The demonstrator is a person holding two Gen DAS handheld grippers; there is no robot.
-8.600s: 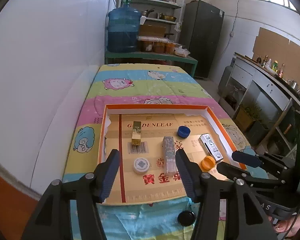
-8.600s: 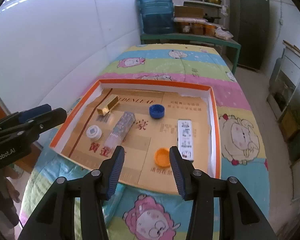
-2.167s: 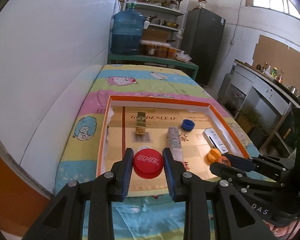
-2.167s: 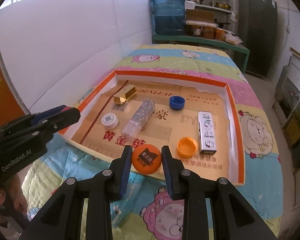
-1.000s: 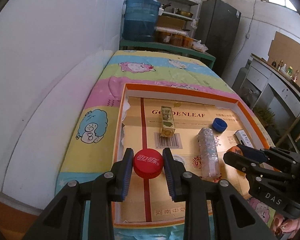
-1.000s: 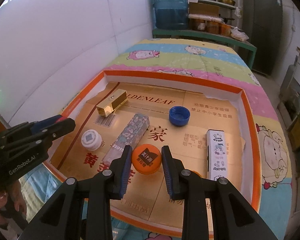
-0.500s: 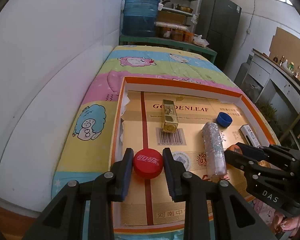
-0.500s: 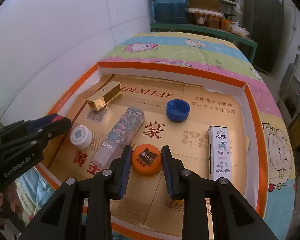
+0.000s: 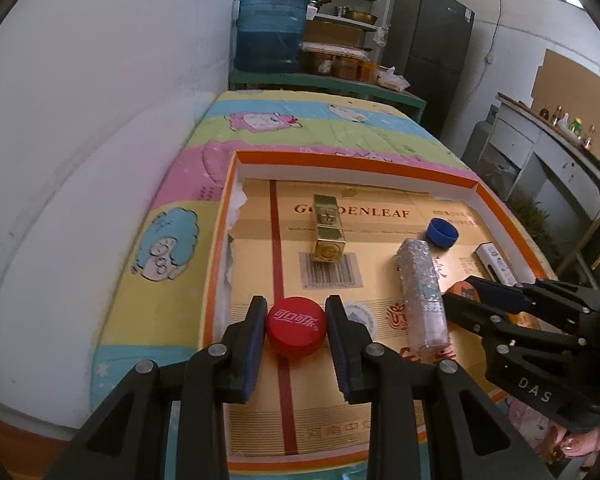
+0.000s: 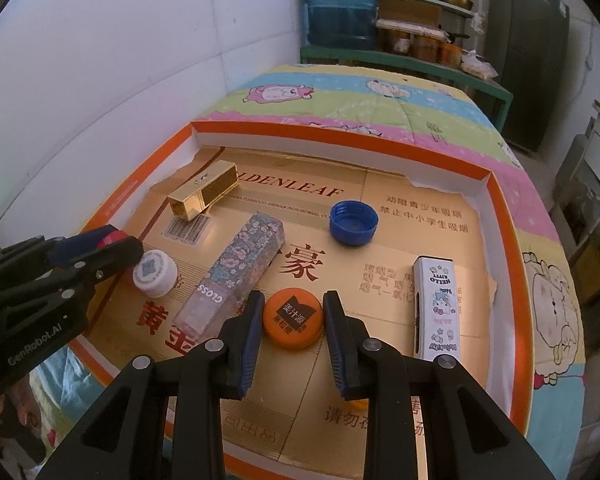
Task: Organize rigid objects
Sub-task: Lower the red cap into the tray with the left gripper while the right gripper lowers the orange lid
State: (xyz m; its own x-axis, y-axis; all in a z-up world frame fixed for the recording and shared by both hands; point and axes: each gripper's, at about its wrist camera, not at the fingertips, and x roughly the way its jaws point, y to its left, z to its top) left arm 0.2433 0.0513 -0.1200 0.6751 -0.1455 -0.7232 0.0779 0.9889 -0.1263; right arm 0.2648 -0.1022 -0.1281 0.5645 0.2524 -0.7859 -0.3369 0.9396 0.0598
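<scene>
The left gripper (image 9: 296, 326) is clamped on a red cap (image 9: 296, 325), held over the near left part of the orange-rimmed tray (image 9: 500, 204). The right gripper (image 10: 293, 320) pinches an orange cap (image 10: 292, 318) above the tray's near middle; whether either cap touches the cardboard floor cannot be told. In the left view the right gripper's fingers hide most of the orange cap, and the left gripper covers much of the white cap (image 10: 155, 272). Lying in the tray are the gold box (image 10: 203, 194), the floral tube (image 10: 236, 270), the blue cap (image 10: 354, 222) and the white box (image 10: 437, 307). A 2nd orange cap (image 10: 356, 403) is mostly hidden beneath the right gripper.
</scene>
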